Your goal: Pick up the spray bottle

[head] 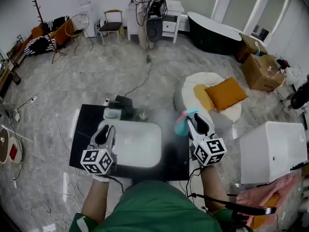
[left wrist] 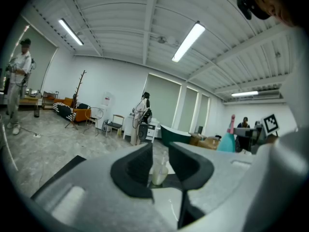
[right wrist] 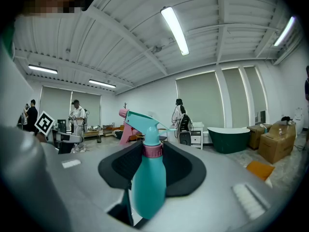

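Right gripper (right wrist: 153, 152) clamped on teal spray bottle (right wrist: 148, 185), frame centre. Best: firm squeeze, lift straight, upright. Left gripper (left wrist: 159, 164) narrowly parted, empty.

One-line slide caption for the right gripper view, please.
Right gripper holds the teal spray bottle upright between its jaws.

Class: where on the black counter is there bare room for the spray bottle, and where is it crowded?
Bare: the counter strip left of the white basin, and the strip between basin and right gripper. Crowded: behind the basin, around the small bottle.
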Motion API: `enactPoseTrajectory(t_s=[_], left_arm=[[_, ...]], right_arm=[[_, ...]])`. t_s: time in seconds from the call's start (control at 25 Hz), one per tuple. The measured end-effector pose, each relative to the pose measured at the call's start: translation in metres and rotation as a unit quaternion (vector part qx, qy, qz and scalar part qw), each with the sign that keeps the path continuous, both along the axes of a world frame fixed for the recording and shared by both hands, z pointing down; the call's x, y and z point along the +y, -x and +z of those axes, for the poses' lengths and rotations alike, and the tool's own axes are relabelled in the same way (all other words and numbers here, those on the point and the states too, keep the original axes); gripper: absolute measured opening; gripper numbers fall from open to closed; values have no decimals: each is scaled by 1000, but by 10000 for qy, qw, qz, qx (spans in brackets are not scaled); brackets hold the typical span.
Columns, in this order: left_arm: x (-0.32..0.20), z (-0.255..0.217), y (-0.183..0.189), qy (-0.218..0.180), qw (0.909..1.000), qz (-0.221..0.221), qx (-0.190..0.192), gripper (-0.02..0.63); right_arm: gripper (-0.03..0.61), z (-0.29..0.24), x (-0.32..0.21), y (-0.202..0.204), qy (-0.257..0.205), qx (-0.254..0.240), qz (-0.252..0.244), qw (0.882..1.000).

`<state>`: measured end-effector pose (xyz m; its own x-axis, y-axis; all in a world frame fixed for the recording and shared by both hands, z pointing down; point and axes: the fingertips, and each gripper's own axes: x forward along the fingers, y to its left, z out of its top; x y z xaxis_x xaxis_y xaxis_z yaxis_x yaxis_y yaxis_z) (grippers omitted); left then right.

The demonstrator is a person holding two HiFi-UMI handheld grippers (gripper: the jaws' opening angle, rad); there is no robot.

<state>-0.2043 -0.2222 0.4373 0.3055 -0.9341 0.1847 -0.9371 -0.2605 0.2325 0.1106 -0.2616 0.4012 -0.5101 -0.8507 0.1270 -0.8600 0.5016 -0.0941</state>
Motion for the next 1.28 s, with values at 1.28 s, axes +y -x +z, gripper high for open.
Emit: enactPoseTrajectory(t_s=[1.28], left_arm=[[4,2,1,76,10000,-3,59,101]], right_arm=[[135,-1,2,-3,16,-49,74,10000]])
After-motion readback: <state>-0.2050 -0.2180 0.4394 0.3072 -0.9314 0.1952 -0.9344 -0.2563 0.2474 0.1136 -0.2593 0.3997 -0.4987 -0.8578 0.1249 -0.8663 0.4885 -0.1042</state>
